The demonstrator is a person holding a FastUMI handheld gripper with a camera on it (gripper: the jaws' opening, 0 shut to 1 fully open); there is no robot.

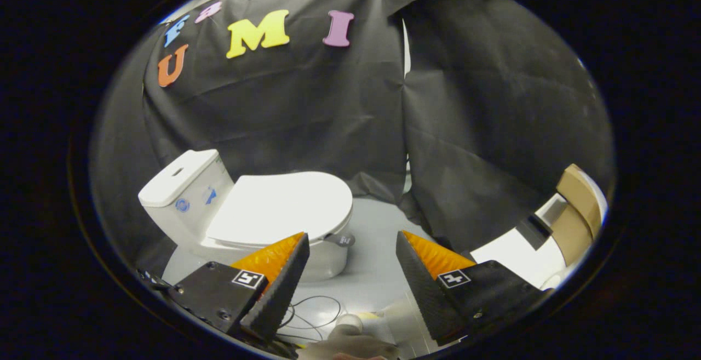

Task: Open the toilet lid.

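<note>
A white toilet (191,212) stands on the pale floor ahead and to the left of the fingers, tank on its far left. Its white lid (285,204) lies flat and closed over the bowl, front rim toward the right. My gripper (352,235) is open, held above the floor, nothing between its fingers. The tip of the left finger (285,272) overlaps the bowl's front in the view, but it sits nearer to me and I cannot tell any contact. The right finger (421,278) is off to the right of the toilet.
Black cloth walls the booth behind and to the right of the toilet. A thin cable (312,316) loops on the grey floor (372,228) beneath the fingers. A tan and white piece of furniture (572,212) stands at the far right.
</note>
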